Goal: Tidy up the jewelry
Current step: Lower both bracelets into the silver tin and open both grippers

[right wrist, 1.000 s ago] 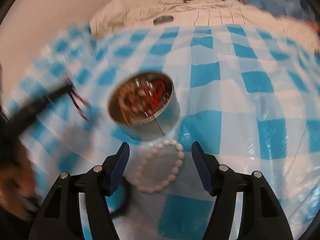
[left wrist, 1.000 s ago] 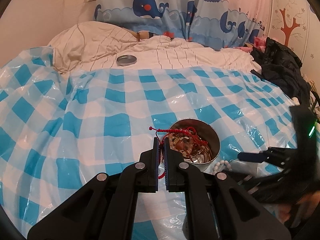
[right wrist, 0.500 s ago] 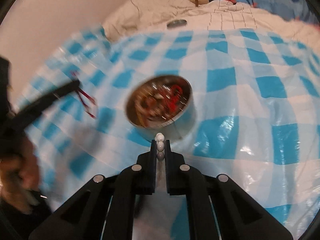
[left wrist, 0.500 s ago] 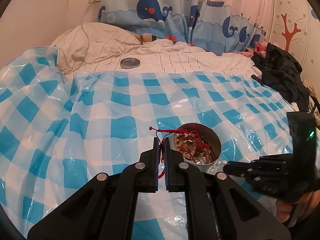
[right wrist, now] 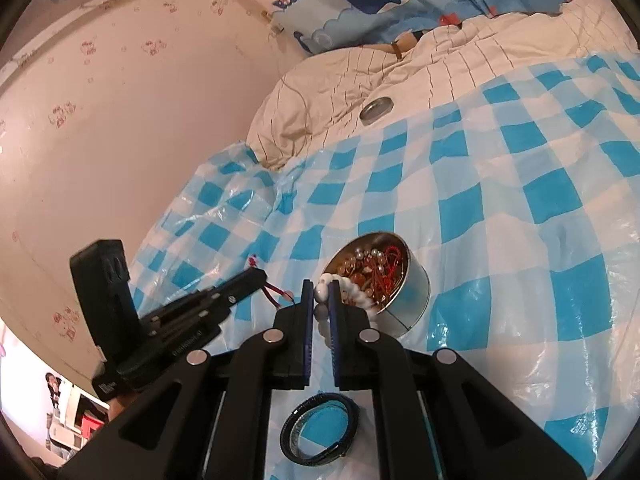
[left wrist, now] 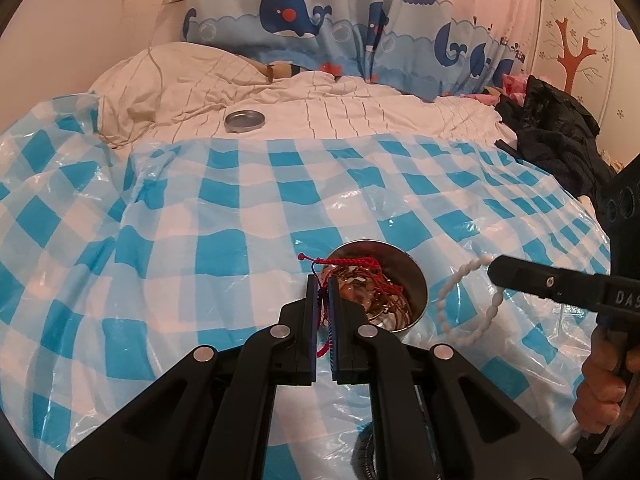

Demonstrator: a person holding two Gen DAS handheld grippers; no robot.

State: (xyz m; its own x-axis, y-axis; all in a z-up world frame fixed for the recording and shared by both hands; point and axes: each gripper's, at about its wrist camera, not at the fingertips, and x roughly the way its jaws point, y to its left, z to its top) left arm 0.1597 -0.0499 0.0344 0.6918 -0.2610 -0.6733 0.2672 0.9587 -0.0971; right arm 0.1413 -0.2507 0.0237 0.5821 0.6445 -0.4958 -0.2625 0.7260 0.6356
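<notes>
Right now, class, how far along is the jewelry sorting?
Done: the round tin already holds mixed jewelry. In hand: the left gripper pinches a red cord bracelet; the right gripper grips a white bead bracelet. Left: a dark bangle on the checkered sheet.

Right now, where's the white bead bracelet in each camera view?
Left wrist view: the white bead bracelet hangs right of centre from the right hand-held gripper, beside the round tin.
Right wrist view: white bead bracelet at centre, pinched in that gripper's jaws, in front of the tin.
Shared landmark: the tin.
</notes>
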